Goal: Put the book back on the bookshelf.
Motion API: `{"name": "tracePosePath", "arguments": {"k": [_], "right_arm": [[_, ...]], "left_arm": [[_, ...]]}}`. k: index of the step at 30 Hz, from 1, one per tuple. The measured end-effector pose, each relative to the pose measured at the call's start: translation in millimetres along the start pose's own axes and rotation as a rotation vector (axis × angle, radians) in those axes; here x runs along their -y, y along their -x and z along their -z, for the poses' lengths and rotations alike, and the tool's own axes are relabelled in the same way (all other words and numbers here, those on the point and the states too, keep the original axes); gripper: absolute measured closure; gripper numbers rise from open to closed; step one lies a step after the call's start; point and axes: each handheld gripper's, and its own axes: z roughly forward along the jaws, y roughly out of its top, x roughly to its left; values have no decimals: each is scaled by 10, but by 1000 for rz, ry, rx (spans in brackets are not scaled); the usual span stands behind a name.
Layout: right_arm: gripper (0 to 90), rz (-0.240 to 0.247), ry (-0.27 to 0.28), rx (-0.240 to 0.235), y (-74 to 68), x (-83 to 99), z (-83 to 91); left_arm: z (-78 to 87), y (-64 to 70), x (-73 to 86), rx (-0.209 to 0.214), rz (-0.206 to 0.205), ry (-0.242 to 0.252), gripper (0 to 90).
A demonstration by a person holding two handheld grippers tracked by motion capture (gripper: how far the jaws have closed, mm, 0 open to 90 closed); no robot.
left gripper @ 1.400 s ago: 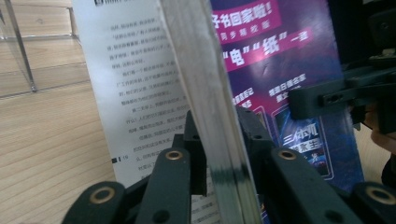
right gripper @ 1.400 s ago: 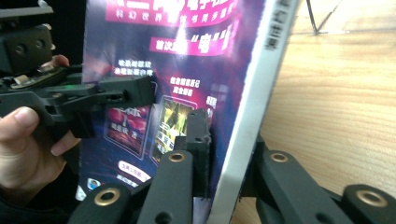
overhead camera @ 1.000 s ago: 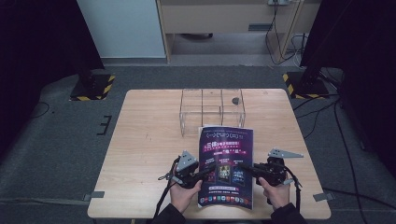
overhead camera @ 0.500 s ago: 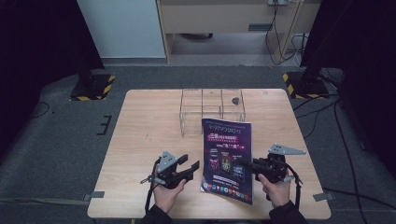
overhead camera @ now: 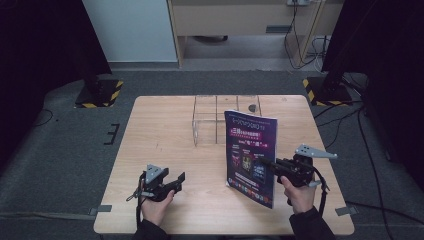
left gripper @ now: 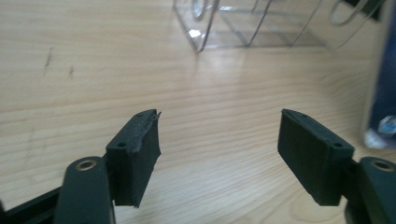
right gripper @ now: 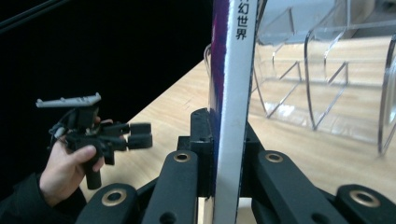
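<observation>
Right hand-held gripper clamps one magazine | left hand-held gripper wide open, empty

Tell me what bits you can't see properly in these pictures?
- The small dark thing behind the clear rack: too small in the high view to identify.
- The magazine cover's small print: too blurry in the high view.
- The magazine's back side: faces away in the high view; the right gripper view shows just its spine.
- The magazine in the left gripper view: cut off by the right edge.
</observation>
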Motion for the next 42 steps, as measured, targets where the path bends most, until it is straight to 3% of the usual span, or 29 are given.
{"name": "tracePosePath", "arguments": {"k": [2, 8, 13, 26, 33, 36, 42], "right_arm": [[829, 14, 11, 13, -24, -51, -1], [829, 32, 56, 52, -36, -190, 17], [829, 46, 90, 74, -40, -318, 71], [829, 69, 172, 146, -41, -588, 210], [829, 95, 182, 178, -3, -668, 207], [829, 94, 195, 187, 11, -703, 192], [829, 97, 219, 214, 72, -766, 135]], "left_arm": [[-37, -21, 19, -26, -20, -21, 267], [-94, -84, 67, -57, -13, -59, 246], [-134, -128, 95, -93, -36, -103, 231], [-199, -155, 135, -138, -61, -139, 214], [-233, -150, 143, -151, -73, -164, 199], [-244, -132, 143, -169, -98, -178, 189], [-249, -132, 142, -173, -97, -179, 173]]}}
